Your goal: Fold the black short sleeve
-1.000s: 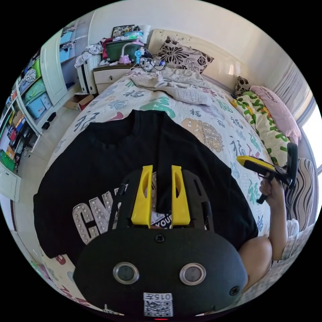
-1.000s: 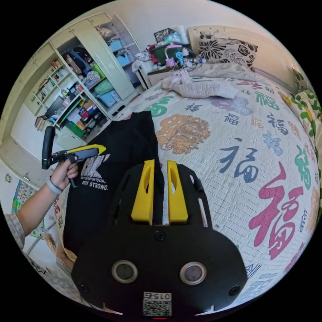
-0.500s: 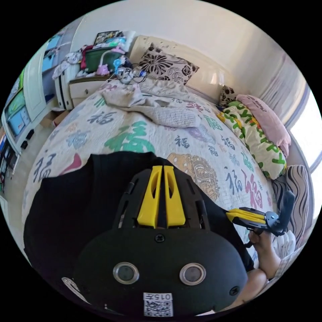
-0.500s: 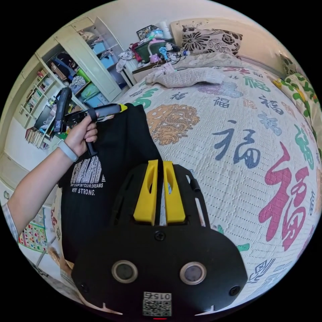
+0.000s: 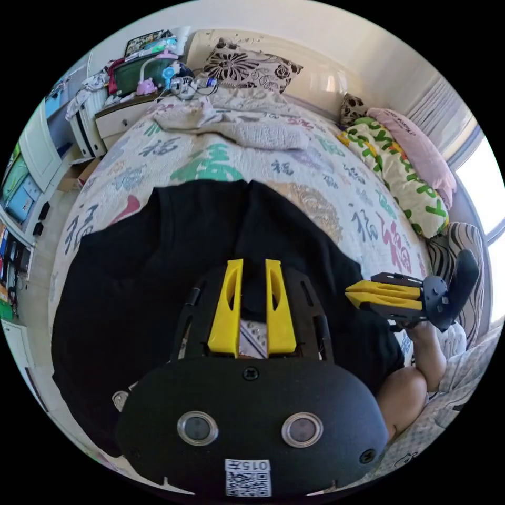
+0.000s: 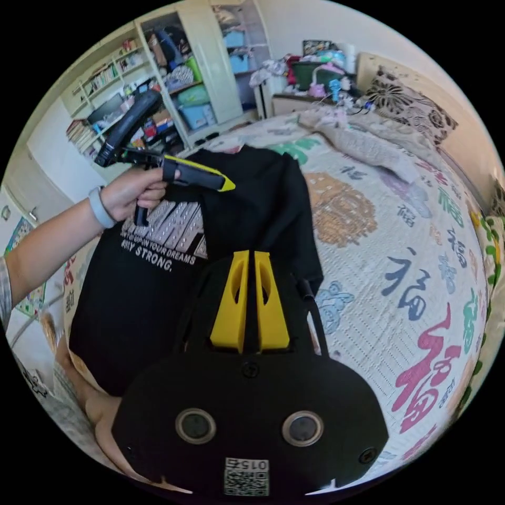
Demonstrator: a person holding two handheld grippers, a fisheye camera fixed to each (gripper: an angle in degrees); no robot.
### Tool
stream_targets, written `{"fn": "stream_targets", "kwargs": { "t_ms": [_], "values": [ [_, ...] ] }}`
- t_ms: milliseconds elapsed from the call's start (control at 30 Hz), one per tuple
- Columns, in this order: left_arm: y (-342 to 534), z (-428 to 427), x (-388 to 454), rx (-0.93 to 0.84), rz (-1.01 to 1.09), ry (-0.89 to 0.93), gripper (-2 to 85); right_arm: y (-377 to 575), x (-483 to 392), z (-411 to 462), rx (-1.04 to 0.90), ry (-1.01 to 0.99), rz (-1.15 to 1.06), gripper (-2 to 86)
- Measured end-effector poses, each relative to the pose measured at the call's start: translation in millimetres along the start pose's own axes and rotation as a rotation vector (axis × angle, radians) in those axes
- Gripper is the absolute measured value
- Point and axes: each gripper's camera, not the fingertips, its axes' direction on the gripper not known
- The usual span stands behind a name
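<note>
Half a second ago the left tool had its jaws nearly pressed together; now they stand a narrow gap apart, with dark cloth and a patch of pale print seen through the gap. In the right gripper view it was then at the far edge of the black short sleeve; now the hand holds it above the studded print, its yellow tip pointing across the chest. The right tool looks the same as before, its jaws drawn close with only a thin slit between them. Whether any cloth is nipped in that slit is hard to make out, since the black fabric behind it hides the difference. The black housing of each tool covers the near part of the garment, so its hem is cut off in the left gripper view. The short sleeve lies spread on the patterned bed, print side up, collar end away from the person. It lies directly under the left tool and reaches just under the right tool's tips, its right edge beside them. A knee shows at the bed's near edge.
</note>
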Motion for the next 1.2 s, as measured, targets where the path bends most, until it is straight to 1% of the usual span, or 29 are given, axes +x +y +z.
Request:
{"fn": "stream_targets", "kwargs": {
  "t_ms": [33, 100, 167, 200, 267, 333, 400, 433, 500, 567, 633, 667, 700, 767, 800, 900, 967, 1000, 1033, 1100, 1167, 1200],
  "values": [
    [8, 3, -7, -0.029, -0.015, -0.026, 7.0, 1, -4, 16, -0.094, -0.017, -0.039, -0.3],
    [20, 2, -17, -0.020, -0.030, -0.045, 5.5, 7, -4, 21, -0.078, -0.045, -0.053, -0.7],
    [26, -3, -24, -0.031, -0.025, -0.073, 4.7, 6, 5, 20, -0.107, -0.135, -0.025, -0.7],
    [26, -5, -25, -0.037, -0.023, -0.079, 4.7, 6, 9, 18, -0.086, -0.148, 0.000, -0.6],
    [20, -18, -26, -0.027, -0.012, -0.111, 7.1, 10, 25, -3, 0.126, -0.093, 0.142, 0.3],
    [8, -32, -25, 0.044, 0.004, -0.070, 8.2, 9, 35, -12, 0.210, -0.005, 0.227, 2.4],
    [-8, -39, -24, 0.113, 0.001, -0.043, 9.0, 4, 41, -6, 0.191, 0.044, 0.284, 5.5],
    [-21, -37, -25, 0.138, -0.010, -0.033, 9.4, 0, 43, 5, 0.143, 0.047, 0.314, 7.2],
    [-40, -26, -32, 0.131, -0.058, -0.005, 10.2, -2, 41, 22, 0.089, 0.056, 0.334, 7.1],
    [-58, -6, -49, 0.107, -0.165, 0.079, 10.2, -1, 34, 34, 0.106, 0.075, 0.314, 5.7],
    [-64, 8, -57, 0.076, -0.188, 0.121, 7.2, -1, 34, 38, 0.111, 0.045, 0.330, 4.5],
    [-67, 11, -59, 0.066, -0.179, 0.109, 3.0, 0, 34, 40, 0.119, 0.037, 0.344, 4.0],
    [-66, 10, -60, 0.074, -0.181, 0.065, 0.9, 1, 33, 41, 0.122, 0.038, 0.347, 3.9],
    [-59, 2, -69, 0.090, -0.245, -0.167, 0.0, 1, 29, 48, 0.130, 0.037, 0.353, 3.5],
    [-55, 0, -73, 0.095, -0.256, -0.182, 0.0, 1, 27, 50, 0.128, 0.038, 0.352, 3.5],
    [-35, -15, -90, 0.154, -0.275, 0.004, 2.0, -5, 15, 60, 0.122, 0.052, 0.339, 3.9],
    [-12, -34, -95, 0.231, -0.194, 0.230, 6.7, -5, 3, 60, 0.167, 0.071, 0.330, 4.5],
    [-7, -37, -96, 0.227, -0.175, 0.273, 7.9, -5, 0, 59, 0.182, 0.083, 0.328, 4.2],
    [2, -40, -97, 0.187, -0.150, 0.298, 8.4, -6, -8, 58, 0.205, 0.102, 0.313, 3.5],
    [14, -39, -95, 0.114, -0.090, 0.271, 7.7, -12, -20, 64, 0.197, 0.117, 0.279, 3.2],
    [24, -32, -89, -0.019, -0.028, 0.205, 1.3, -22, -33, 88, 0.104, 0.132, 0.258, 2.5],
    [26, -34, -87, -0.018, -0.020, 0.165, 1.0, -22, -36, 93, 0.105, 0.145, 0.256, 1.8]
  ]
}}
